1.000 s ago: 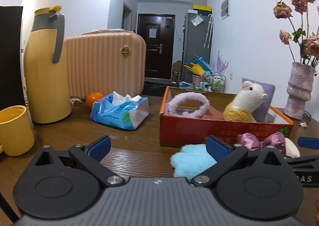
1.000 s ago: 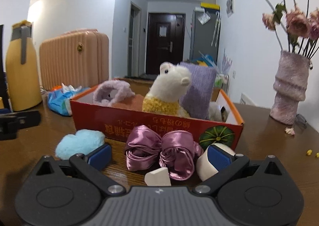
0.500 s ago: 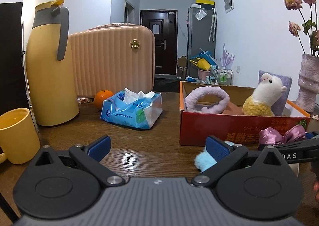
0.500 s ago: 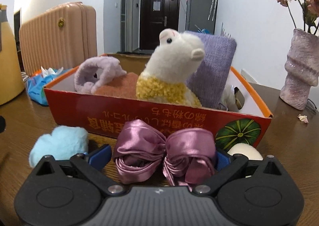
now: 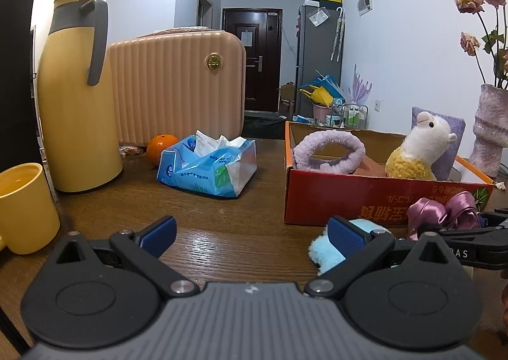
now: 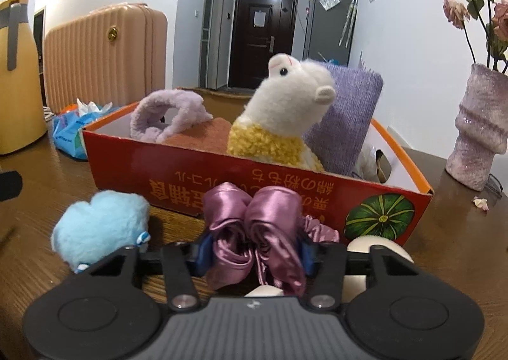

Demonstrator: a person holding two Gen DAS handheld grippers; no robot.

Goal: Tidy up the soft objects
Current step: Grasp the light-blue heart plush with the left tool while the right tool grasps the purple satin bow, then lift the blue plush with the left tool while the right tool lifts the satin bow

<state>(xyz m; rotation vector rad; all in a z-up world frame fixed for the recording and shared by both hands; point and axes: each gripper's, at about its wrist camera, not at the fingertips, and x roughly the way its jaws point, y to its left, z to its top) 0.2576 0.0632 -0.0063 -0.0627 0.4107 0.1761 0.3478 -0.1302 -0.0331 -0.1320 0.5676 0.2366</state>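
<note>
My right gripper (image 6: pixel 254 253) is shut on a purple satin bow (image 6: pixel 254 226) in front of the red cardboard box (image 6: pixel 190 175). The box holds a lilac fluffy headband (image 6: pixel 165 115), a white and yellow alpaca plush (image 6: pixel 285 112), a purple cloth (image 6: pixel 346 118) and a brown cloth. A light blue fluffy puff (image 6: pixel 98 229) lies on the table left of the bow. My left gripper (image 5: pixel 250 234) is open and empty, with the puff (image 5: pixel 324 252) behind its right finger. The bow (image 5: pixel 441 210) and the box (image 5: pixel 349 198) show at its right.
A yellow thermos (image 5: pixel 76 96), yellow mug (image 5: pixel 22 207), peach suitcase (image 5: pixel 177 86), orange (image 5: pixel 162 144) and blue tissue pack (image 5: pixel 206 166) stand left on the wooden table. A lilac vase with dried roses (image 6: pixel 476 134) stands right. A white round object (image 6: pixel 377 248) lies beside the bow.
My right gripper moved forward around the purple bow and closed on it. My left gripper drifted left and back, away from the blue puff, and stayed open.
</note>
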